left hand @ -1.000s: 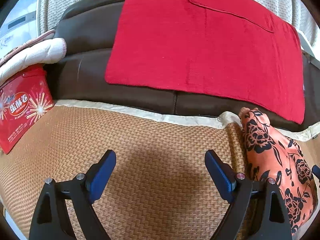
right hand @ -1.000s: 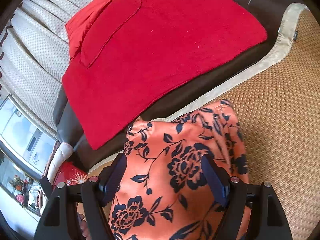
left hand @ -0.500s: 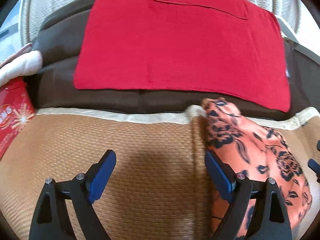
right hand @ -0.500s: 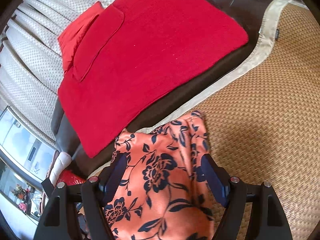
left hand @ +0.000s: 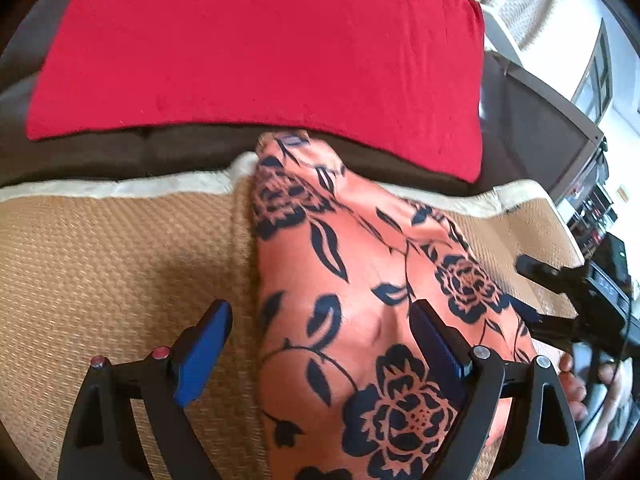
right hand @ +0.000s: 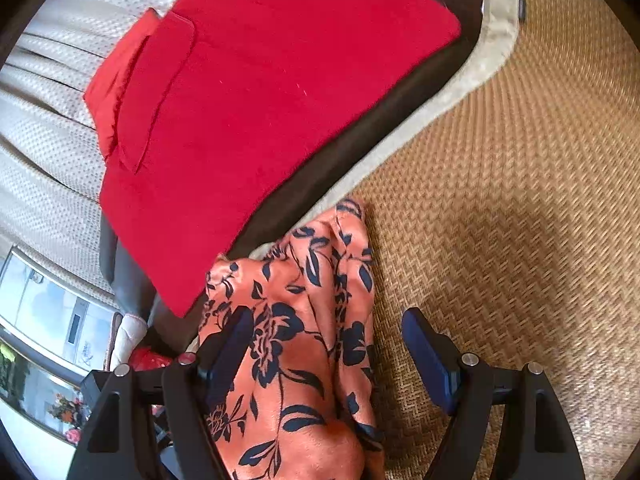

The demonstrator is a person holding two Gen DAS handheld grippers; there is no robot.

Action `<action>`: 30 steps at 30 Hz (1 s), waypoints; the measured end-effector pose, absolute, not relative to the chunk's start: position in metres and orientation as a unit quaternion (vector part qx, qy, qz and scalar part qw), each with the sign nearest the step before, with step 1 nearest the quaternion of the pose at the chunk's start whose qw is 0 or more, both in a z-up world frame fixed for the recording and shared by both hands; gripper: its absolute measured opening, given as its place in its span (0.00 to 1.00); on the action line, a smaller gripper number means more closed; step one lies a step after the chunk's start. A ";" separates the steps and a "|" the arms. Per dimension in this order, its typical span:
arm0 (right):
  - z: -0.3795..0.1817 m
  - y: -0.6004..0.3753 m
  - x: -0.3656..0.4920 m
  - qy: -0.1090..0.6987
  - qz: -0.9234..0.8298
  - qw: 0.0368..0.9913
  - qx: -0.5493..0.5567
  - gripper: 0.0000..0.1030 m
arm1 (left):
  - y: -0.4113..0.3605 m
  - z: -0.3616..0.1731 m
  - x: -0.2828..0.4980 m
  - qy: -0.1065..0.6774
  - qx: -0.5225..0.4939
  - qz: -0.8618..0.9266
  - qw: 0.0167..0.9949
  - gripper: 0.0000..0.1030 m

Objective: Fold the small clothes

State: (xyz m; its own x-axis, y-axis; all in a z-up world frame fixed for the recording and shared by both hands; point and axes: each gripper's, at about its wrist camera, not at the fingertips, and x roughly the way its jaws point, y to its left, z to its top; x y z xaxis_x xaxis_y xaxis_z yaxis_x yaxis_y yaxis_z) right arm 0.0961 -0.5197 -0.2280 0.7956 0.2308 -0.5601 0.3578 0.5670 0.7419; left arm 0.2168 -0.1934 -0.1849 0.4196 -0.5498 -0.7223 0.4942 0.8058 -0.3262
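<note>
Lengthwise, floral garment (left hand: 360, 320) runs twd sofa; both grippers' fingers (left hand: 204, 344) spread, ungrasping

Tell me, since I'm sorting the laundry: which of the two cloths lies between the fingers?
The orange floral cloth on the woven mat; the plain red cloth lies farther back on the dark sofa.

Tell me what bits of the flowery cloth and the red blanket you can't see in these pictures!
- Flowery cloth: its near end runs off the bottom edge in both wrist views, so its full shape stays unknown.
- Red blanket: the top is cut by the frame edge in the left view.
- Woven mat: blurred in the right view, and partly covered by the cloth.
- Shelf items at the far right, left view: too small.
</note>
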 end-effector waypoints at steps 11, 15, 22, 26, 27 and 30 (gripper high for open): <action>-0.249 -0.492 0.125 0.365 0.000 0.814 0.451 0.78 | -0.193 -0.207 0.220 0.498 -0.033 -0.319 0.806 0.88; -0.247 -0.469 0.135 0.379 -0.002 0.830 0.409 0.77 | -0.201 -0.206 0.214 0.490 -0.014 -0.326 0.808 0.85; -0.248 -0.465 0.132 0.374 -0.013 0.837 0.400 0.66 | -0.214 -0.207 0.210 0.484 -0.006 -0.332 0.809 0.76; -0.247 -0.465 0.132 0.374 -0.017 0.840 0.391 0.65 | -0.218 -0.209 0.210 0.483 -0.004 -0.331 0.810 0.76; -0.248 -0.464 0.133 0.374 -0.016 0.840 0.392 0.65 | -0.218 -0.208 0.210 0.484 -0.006 -0.331 0.810 0.76; -0.247 -0.464 0.132 0.374 -0.015 0.840 0.393 0.65 | -0.217 -0.208 0.211 0.485 -0.005 -0.331 0.810 0.76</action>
